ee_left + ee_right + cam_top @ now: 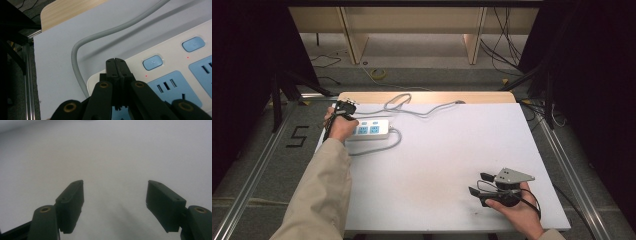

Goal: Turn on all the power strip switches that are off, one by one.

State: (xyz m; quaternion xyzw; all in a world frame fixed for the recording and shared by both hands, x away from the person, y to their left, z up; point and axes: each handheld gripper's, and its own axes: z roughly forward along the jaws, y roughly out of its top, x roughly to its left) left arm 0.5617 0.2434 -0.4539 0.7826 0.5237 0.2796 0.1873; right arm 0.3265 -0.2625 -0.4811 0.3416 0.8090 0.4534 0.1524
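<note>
Left gripper (117, 65), fingers pressed together, hangs over the power strip's (172, 65) left end, likely to press a switch (152, 62); right gripper (115, 203), fingers spread, rests idle near right.

The high view looks forward and down from above the person's side, taking in the whole white table (437, 160) with the power strip (369, 129) at its far left. The left gripper view sits very close above that power strip (175, 75), sharing it with the high view. The right gripper view faces bare tabletop (107, 152), well apart from the strip.
</note>
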